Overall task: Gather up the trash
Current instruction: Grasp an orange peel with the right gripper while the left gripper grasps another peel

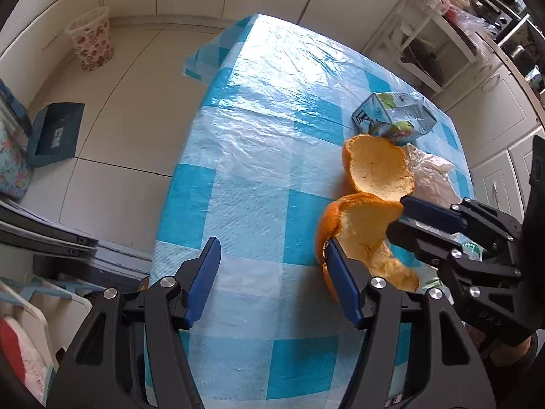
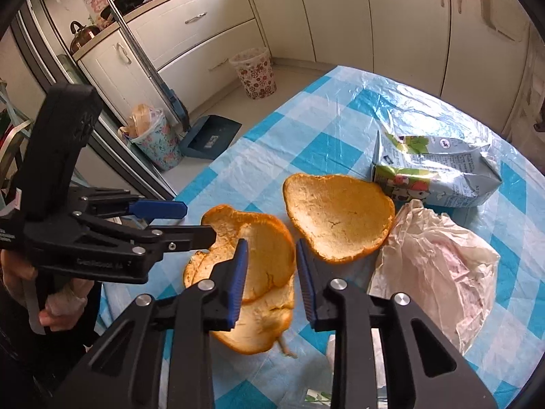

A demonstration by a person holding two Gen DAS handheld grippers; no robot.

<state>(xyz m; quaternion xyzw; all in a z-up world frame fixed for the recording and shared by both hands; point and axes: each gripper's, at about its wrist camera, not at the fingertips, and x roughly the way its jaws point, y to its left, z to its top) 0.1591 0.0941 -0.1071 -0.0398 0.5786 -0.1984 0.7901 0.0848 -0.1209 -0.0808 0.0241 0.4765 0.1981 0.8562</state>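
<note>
Two large orange peels lie on the blue-checked tablecloth (image 1: 259, 136). The near peel (image 1: 361, 231) (image 2: 269, 266) is curled; the far peel (image 1: 378, 167) (image 2: 340, 214) lies pith up. My right gripper (image 2: 271, 242) (image 1: 396, 216) points down over the near peel. Its fingers straddle the peel's raised edge, and a thin gap shows at the right pad. My left gripper (image 1: 272, 242) (image 2: 201, 222) stands open over bare cloth, its right finger against that peel's rim. A flattened milk carton (image 1: 398, 116) (image 2: 439, 177) and a crumpled wrapper (image 1: 432, 177) (image 2: 439, 266) lie beyond.
A patterned waste bin (image 1: 90, 42) (image 2: 255, 73) stands on the floor by the cabinets. A blue dustpan (image 1: 56, 133) (image 2: 211, 136) and a floral bin (image 2: 156, 139) with a bag sit nearer. The table's left edge drops to the tiled floor. A person's hand (image 2: 61, 300) grips the left tool.
</note>
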